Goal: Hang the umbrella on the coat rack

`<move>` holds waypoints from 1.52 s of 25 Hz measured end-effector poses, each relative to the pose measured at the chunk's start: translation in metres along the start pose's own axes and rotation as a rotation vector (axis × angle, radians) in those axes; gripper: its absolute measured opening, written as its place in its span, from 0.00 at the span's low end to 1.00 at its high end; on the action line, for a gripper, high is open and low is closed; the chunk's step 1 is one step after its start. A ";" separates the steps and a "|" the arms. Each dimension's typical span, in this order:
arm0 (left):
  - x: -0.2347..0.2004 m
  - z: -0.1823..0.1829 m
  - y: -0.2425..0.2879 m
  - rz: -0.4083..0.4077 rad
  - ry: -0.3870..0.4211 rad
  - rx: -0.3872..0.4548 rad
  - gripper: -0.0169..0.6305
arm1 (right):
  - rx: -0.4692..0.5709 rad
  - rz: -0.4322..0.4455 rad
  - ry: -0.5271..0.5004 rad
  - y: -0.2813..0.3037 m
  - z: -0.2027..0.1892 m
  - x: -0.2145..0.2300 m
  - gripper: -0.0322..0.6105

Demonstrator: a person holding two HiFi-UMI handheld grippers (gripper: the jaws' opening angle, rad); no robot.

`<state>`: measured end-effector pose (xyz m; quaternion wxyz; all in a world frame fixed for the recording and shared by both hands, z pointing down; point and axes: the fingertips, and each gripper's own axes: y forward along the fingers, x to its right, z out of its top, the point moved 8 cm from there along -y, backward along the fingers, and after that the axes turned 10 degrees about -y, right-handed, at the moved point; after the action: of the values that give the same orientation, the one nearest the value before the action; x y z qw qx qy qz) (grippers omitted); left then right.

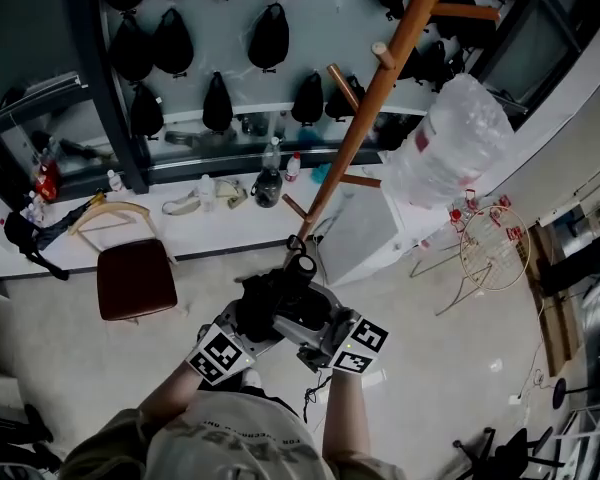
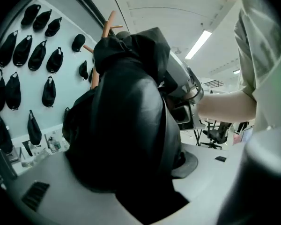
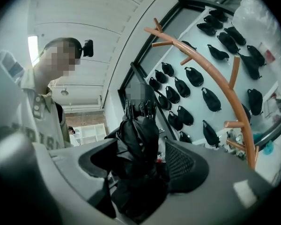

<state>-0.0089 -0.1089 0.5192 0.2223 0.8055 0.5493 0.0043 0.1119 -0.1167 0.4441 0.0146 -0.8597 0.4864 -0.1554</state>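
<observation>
A black folded umbrella sits low in the head view, held between my two grippers in front of my body. My left gripper is shut on its bulky fabric, which fills the left gripper view. My right gripper grips it from the other side. In the right gripper view the umbrella stands upright between the pads with its rib tips on top. The wooden coat rack rises just beyond the umbrella, slanting up to the right, with short pegs. The rack also appears as an arc in the right gripper view.
A clear plastic bag hangs by the rack's right side. A brown-seated chair stands to the left on the floor. A white ledge carries bottles. Black pouches line the wall. A round wire stand is on the right.
</observation>
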 end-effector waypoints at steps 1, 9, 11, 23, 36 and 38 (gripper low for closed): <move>-0.005 0.000 0.002 -0.020 0.006 -0.009 0.46 | -0.009 0.002 -0.002 0.003 -0.001 0.003 0.55; -0.038 -0.009 0.020 -0.133 0.067 -0.043 0.47 | -0.021 -0.066 -0.037 0.009 -0.014 0.022 0.40; -0.045 -0.011 0.025 -0.155 0.085 -0.052 0.47 | -0.009 -0.097 -0.047 0.009 -0.018 0.025 0.39; -0.081 -0.031 0.054 -0.175 0.122 -0.154 0.71 | -0.021 -0.246 -0.088 0.008 -0.045 0.047 0.36; -0.103 -0.031 0.061 -0.023 0.022 -0.194 0.77 | -0.062 -0.174 -0.032 0.003 -0.053 0.091 0.36; -0.101 -0.032 0.067 0.007 -0.001 -0.187 0.77 | -0.079 -0.144 -0.021 -0.001 -0.054 0.101 0.36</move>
<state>0.0025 -0.2068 0.5968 0.2967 0.7831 0.5436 0.0558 0.1460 -0.1946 0.5211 -0.0255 -0.8939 0.4289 -0.1279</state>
